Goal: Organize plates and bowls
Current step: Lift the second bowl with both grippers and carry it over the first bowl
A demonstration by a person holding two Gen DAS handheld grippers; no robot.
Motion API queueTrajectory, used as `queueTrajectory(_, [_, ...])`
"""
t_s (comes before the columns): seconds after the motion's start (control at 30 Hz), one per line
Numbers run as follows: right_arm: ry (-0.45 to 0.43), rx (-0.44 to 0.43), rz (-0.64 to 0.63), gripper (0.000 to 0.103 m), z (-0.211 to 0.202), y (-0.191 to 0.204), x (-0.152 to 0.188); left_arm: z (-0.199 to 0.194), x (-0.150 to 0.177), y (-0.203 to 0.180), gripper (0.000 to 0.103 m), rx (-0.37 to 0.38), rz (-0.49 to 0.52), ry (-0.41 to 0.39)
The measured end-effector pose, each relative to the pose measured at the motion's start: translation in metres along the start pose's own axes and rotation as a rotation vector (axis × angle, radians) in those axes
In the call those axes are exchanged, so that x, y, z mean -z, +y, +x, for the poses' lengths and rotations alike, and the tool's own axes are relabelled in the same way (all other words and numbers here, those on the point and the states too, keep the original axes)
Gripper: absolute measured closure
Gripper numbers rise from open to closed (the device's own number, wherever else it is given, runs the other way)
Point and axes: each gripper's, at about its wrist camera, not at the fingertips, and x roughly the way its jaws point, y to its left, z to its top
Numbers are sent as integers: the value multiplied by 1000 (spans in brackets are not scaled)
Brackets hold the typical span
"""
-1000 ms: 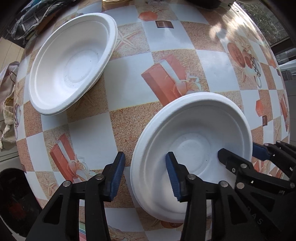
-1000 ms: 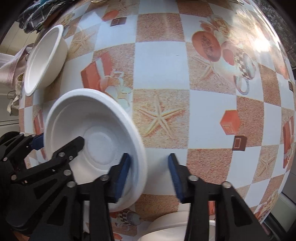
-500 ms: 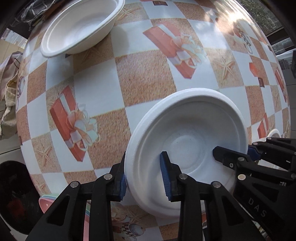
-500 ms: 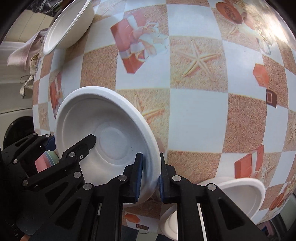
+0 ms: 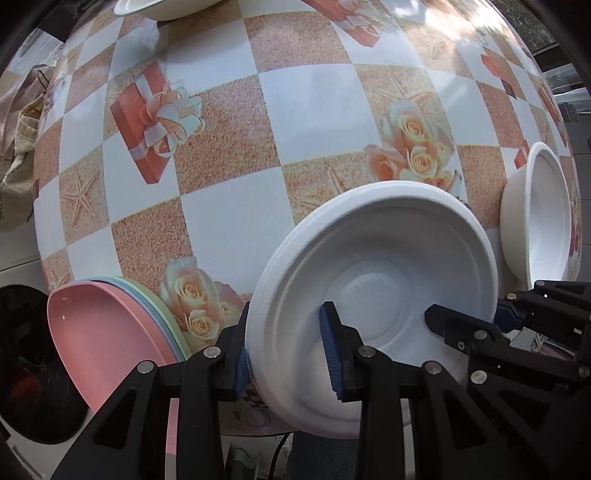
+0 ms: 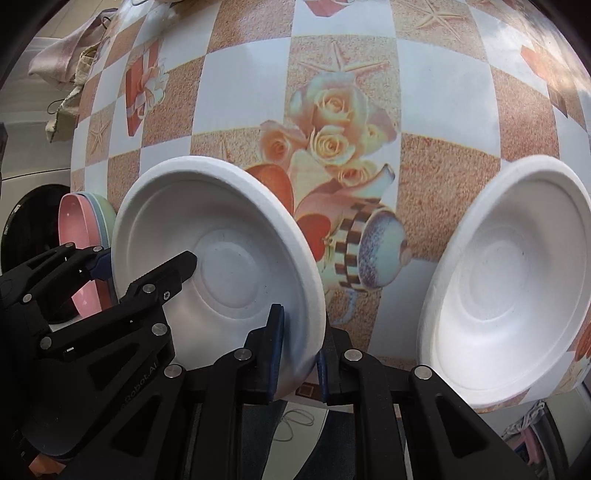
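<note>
White foam bowl (image 5: 376, 291) was held between both grippers above the near edge of the tabletop (image 5: 229, 218), upright and tipped only slightly. The left gripper (image 5: 286, 354) was clamped on the bowl's left rim, one blue pad inside the wall and one outside. The right gripper (image 6: 297, 354) pinched the opposite rim in the same way, its jaws almost fully together on the thin wall.

By its look the bowl was moulded foam or pulp: very light, fairly stiff across the rolled rim but easy to dent or crack if squeezed hard. Its matte surface should give the pads good friction, so a gentle pinch ought to be enough. The rim seemed the sensible place to hold it, since the wall there was thin enough for narrow jaws and the rolled lip resists slipping out. Two grips on opposite sides probably kept it from twisting.

A second white bowl (image 6: 506, 284) of the same kind sat near the tabletop's near right corner, just beside the carried one, and looked like the likely place to nest it. A stack of pastel plates (image 5: 110, 332), pink on top, lay at the near left edge. A third white bowl (image 5: 162, 7) rested towards the far edge, well apart.
</note>
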Motion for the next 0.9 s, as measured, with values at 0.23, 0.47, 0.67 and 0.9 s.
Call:
queueTrajectory(0.23, [-39, -25, 47, 85, -13, -5, 35, -17, 27, -8, 67, 18, 64, -25])
queueTrajectory(0.47, [-111, -51, 130, 85, -41, -41, 57, -41, 26, -41, 67, 12, 170, -74])
queueTrajectory(0.67, [-170, -78, 227, 85, -83, -81, 58, -65, 16, -86, 67, 7, 245, -105])
queueTrajectory(0.9, [-224, -88, 364, 85, -101, -124, 67, -82, 4, -143, 64, -4, 342, -146])
